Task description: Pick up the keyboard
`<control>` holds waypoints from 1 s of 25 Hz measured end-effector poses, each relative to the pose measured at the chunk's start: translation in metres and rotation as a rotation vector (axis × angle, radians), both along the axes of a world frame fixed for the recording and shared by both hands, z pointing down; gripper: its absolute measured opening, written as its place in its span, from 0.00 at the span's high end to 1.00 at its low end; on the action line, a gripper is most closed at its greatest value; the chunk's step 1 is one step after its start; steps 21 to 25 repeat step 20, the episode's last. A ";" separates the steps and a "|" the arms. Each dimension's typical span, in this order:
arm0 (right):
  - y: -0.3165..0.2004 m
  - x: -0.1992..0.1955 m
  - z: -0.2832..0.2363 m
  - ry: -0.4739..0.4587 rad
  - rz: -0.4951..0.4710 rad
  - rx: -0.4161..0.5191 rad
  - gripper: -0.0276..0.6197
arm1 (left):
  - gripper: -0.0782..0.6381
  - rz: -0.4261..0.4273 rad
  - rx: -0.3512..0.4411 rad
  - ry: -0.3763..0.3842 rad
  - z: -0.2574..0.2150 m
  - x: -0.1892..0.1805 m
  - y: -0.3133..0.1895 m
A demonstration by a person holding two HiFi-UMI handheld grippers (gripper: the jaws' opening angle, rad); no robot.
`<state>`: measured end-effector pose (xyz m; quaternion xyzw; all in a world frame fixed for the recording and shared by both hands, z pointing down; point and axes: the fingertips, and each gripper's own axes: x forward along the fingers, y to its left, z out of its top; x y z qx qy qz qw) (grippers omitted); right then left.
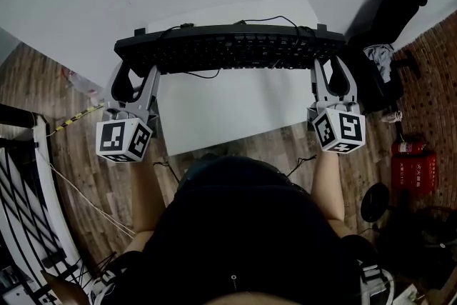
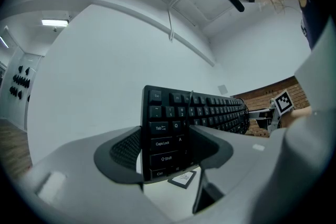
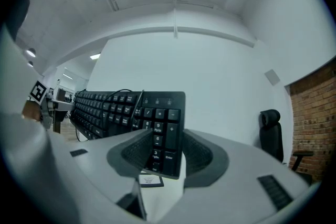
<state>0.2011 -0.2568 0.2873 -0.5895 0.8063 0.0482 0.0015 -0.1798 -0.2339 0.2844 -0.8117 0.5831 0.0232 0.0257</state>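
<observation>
A black keyboard (image 1: pixel 228 48) hangs level above the white table (image 1: pixel 228 118), carried by its two ends. My left gripper (image 1: pixel 136 75) is shut on its left end. In the left gripper view the pads press on both faces by the Caps Lock and Shift keys (image 2: pixel 163 144). My right gripper (image 1: pixel 332 71) is shut on the right end, and in the right gripper view the number pad (image 3: pixel 163 128) sits between its pads. The keyboard's black cable (image 1: pixel 203 73) dangles under it.
A black office chair (image 1: pixel 389 18) stands at the table's right end, with a red fire extinguisher (image 1: pixel 413 168) on the wooden floor below it. A white rack (image 1: pixel 28 225) stands at the lower left. The person's dark torso fills the view's bottom.
</observation>
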 end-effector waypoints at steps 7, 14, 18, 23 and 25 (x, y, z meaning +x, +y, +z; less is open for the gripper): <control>0.006 -0.002 -0.002 0.014 0.026 -0.002 0.67 | 0.49 0.026 -0.003 0.014 0.003 -0.002 -0.004; 0.004 -0.004 0.005 0.020 0.046 -0.012 0.67 | 0.49 0.045 -0.014 0.019 0.012 -0.005 -0.012; 0.009 -0.004 0.004 0.020 0.051 -0.015 0.67 | 0.49 0.049 -0.018 0.018 0.010 -0.004 -0.009; 0.011 -0.002 -0.001 0.019 0.053 -0.013 0.67 | 0.49 0.050 -0.018 0.017 0.005 -0.002 -0.008; 0.011 -0.002 -0.001 0.019 0.053 -0.013 0.67 | 0.49 0.050 -0.018 0.017 0.005 -0.002 -0.008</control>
